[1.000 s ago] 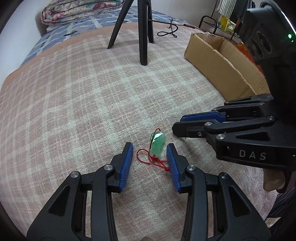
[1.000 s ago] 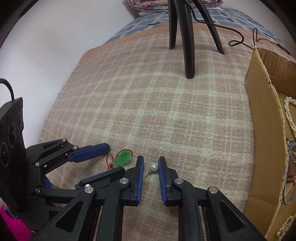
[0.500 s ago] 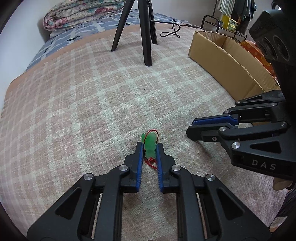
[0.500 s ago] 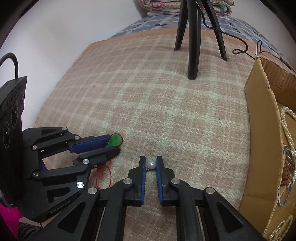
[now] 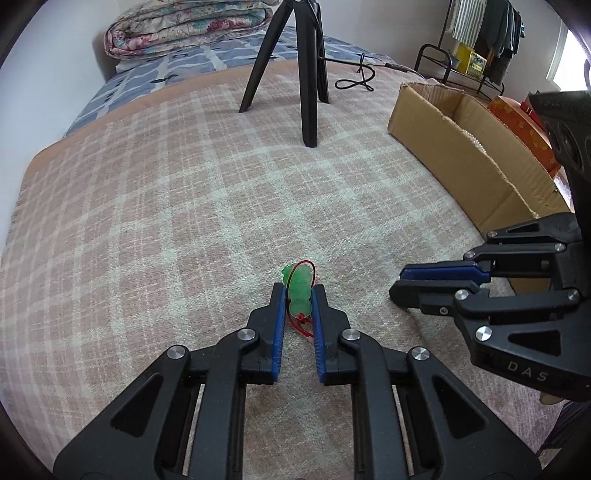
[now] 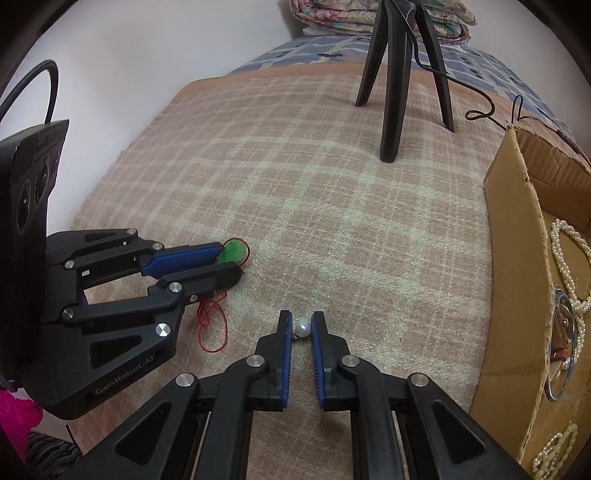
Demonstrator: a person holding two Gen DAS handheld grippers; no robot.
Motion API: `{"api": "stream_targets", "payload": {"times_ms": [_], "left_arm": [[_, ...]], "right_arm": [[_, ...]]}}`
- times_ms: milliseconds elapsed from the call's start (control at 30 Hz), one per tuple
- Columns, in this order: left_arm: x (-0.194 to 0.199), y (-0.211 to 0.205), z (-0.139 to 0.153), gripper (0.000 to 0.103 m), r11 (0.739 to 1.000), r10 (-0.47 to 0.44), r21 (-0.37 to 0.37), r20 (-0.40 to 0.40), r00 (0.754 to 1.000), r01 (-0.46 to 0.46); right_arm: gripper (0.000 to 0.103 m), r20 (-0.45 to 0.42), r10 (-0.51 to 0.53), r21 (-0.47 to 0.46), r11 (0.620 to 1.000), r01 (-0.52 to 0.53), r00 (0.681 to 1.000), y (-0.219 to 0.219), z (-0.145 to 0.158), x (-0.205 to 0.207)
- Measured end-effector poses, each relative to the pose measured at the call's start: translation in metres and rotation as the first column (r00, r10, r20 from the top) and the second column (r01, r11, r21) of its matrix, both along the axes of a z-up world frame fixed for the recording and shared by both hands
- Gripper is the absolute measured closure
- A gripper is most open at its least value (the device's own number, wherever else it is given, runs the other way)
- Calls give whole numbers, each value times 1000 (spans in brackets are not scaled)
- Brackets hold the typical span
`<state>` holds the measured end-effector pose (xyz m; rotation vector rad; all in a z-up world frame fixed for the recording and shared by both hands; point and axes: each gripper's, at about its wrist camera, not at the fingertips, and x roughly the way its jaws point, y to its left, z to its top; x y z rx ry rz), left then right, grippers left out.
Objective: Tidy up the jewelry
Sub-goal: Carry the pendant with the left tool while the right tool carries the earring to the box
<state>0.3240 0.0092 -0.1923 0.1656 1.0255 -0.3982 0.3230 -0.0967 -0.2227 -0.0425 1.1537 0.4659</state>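
A green pendant (image 5: 300, 291) on a red cord (image 5: 303, 326) is pinched between the blue pads of my left gripper (image 5: 298, 290), just above the plaid blanket (image 5: 184, 206). In the right wrist view the same left gripper (image 6: 231, 260) holds the green pendant (image 6: 233, 251), and the red cord (image 6: 212, 326) trails on the blanket. My right gripper (image 6: 302, 320) is shut on a small white pearl earring (image 6: 303, 328). In the left wrist view my right gripper (image 5: 400, 282) sits to the right, its fingers together; the pearl is hidden there.
An open cardboard box (image 5: 454, 147) lies at the right, its wall (image 6: 517, 280) close to my right gripper; pearl strands (image 6: 569, 266) and other jewelry lie inside. A black tripod (image 5: 306, 74) stands further back with a cable (image 5: 356, 79). A folded quilt (image 5: 184, 26) lies at the far end.
Both grippers went from open to shut: the left closed on the green pendant, the right on the pearl earring. Both views have tipped up slightly.
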Motion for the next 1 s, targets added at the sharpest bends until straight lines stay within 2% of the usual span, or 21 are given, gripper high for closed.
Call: {"api": "stream_targets", "payload": {"times_ms": [533,1000], "left_arm": [[-24,5,42,91,1000,12,-25,60,998,-11],[-49,-23,82,91,998,-28,-56,113,993,34]], "right_arm": [[95,82,36,-21,999,-35,996,-2,41,-40],[95,170,18,-3,1000,-18,985,-41,93,-89]]}}
